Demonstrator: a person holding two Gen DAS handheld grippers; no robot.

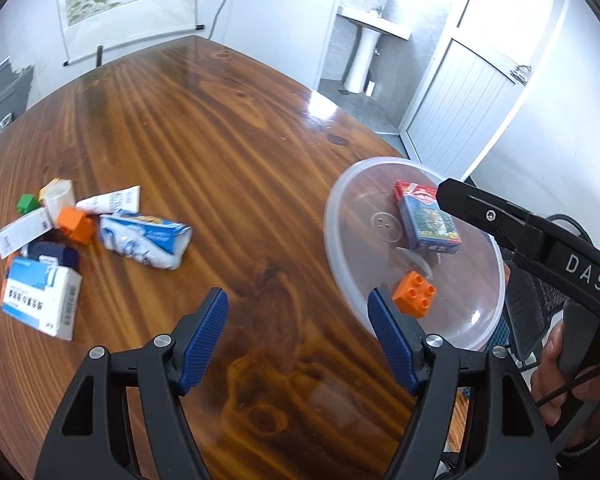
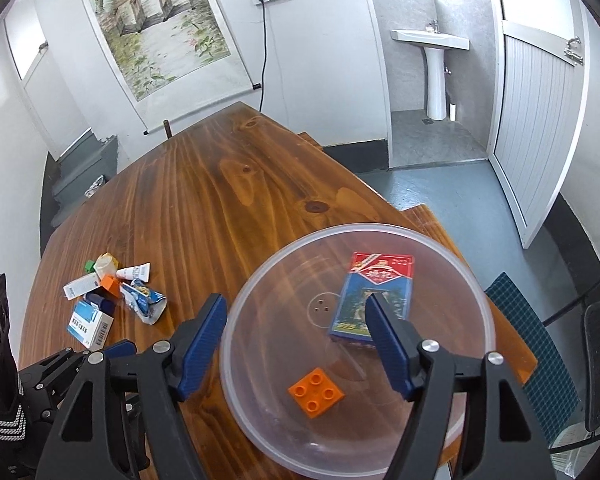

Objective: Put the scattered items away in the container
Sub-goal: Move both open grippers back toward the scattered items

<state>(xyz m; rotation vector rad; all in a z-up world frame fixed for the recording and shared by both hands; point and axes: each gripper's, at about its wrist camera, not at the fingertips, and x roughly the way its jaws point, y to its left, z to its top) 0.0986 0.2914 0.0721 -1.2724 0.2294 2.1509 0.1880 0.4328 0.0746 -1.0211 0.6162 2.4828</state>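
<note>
My right fingers (image 2: 296, 344) gape empty above the clear container (image 2: 260, 420), where the orange brick (image 2: 316, 392) lies; left fingers (image 1: 298, 340) open toward the counter (image 1: 204, 128) pile (image 1: 64, 232)

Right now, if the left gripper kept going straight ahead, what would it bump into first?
Probably just the bare brown wooden table. The left gripper is open and empty, aimed between the clutter and the clear round plastic container, though depth is unclear.

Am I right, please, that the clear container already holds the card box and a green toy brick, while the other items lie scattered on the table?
Nearly: the toy brick in the clear container is orange, as the right wrist view shows. The card box and scattered items are as stated.
</note>
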